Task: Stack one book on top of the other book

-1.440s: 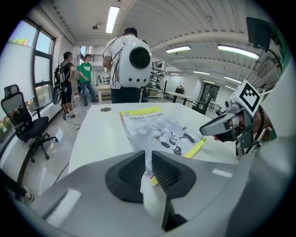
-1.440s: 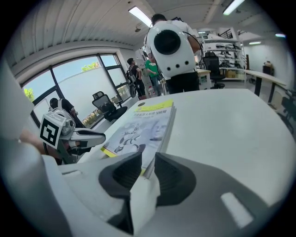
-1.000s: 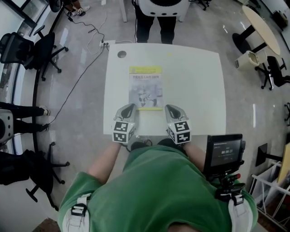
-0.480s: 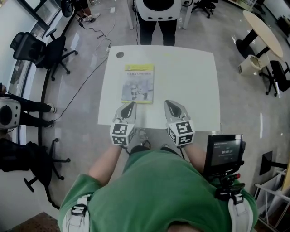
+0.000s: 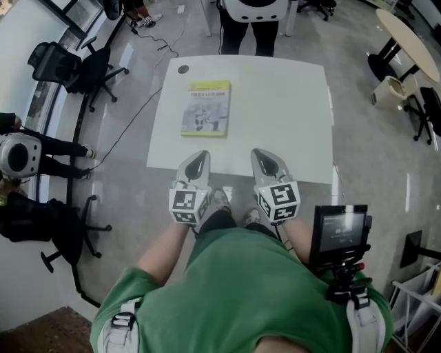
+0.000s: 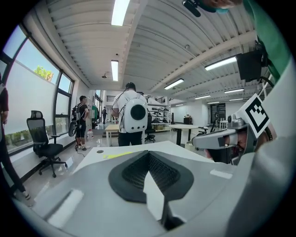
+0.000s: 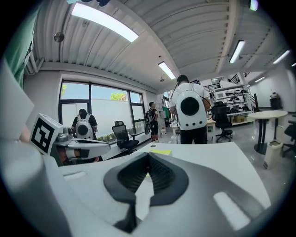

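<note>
Head view: book (image 5: pixel 205 108) flat on table (image 5: pixel 279 110); untouched.

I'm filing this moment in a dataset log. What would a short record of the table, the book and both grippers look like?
table: white, squarish
book: grey cover with a yellow top band, flat on the table's far left part; a second book under it cannot be made out
left gripper: shut, empty, above the near edge, apart from the book
right gripper: shut, empty, beside the left one
person: stands at the far edge, white backpack
</note>
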`<state>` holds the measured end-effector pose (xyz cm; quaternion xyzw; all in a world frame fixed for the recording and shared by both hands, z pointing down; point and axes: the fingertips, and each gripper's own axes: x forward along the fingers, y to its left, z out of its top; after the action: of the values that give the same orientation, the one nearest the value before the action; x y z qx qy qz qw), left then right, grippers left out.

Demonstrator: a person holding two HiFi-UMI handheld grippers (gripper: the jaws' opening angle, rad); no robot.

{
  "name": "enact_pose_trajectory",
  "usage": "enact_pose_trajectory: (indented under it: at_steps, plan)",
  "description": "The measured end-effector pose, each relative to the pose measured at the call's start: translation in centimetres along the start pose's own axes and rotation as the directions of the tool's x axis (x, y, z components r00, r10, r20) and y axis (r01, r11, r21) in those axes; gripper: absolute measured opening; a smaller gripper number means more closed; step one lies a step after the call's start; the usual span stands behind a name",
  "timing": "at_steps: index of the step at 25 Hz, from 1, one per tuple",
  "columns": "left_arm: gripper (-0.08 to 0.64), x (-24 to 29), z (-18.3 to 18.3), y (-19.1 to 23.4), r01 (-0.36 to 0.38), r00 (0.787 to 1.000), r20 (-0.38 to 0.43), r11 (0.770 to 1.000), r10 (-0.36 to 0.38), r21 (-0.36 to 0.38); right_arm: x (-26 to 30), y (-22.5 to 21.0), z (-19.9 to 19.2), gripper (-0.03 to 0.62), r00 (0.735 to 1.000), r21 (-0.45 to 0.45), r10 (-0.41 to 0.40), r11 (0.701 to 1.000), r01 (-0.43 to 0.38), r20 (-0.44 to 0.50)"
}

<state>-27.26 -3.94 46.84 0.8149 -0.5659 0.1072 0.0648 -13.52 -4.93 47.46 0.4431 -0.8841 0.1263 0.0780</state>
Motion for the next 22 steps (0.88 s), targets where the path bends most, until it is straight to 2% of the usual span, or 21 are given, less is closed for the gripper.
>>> enact_pose_trajectory:
  at_steps: [5,13,22]
  plan:
    - [0.006,-1.1,1.2,-1.2,0.013,0.999,0.05,1.0,-0.013,-0.003,-1.8,0.5,0.6,0.003,1.0,-0.01,-0.02,1.0,0.02,0.016]
    - [0.006,-3.1,2.4,-1.0,0.085,0.987,0.139,0.996,-0.082,-0.009,-3.1,2.8,1.4,0.003,0.997,-0.013,-0.08,0.997,0.08,0.021]
    - [0.006,-3.6,2.2,-0.3,0.124,0.979,0.165,0.992,-0.116,-0.036,-4.1,3.9,1.3,0.003,0.991,-0.018,-0.133,0.991,0.133,0.02]
